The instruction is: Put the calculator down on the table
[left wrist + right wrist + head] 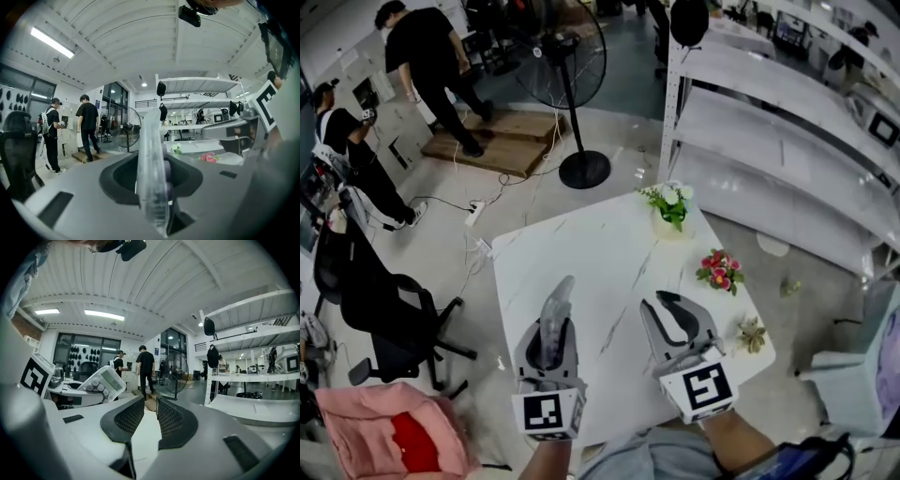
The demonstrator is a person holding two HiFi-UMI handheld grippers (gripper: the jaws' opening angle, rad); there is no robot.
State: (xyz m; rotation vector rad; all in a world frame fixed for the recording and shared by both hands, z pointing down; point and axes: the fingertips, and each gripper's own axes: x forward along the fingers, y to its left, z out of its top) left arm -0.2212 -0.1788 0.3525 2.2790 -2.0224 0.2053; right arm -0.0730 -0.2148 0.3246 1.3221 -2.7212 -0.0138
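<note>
Over the near part of the white table (581, 246), my left claw (549, 339) was clamped on the calculator (558, 305), which stood edge-on between its jaws, while my right claw (667, 314) hung just beside it, jaws apart with nothing between them.

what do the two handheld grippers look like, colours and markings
The left gripper and right gripper share pale grey moulded bodies, each with two curved jaws. The right gripper view shows black pads with a dotted mesh texture. Each gripper carries a white cube printed with black square markers. No cables show. The person wears light blue-grey fabric.
</note>
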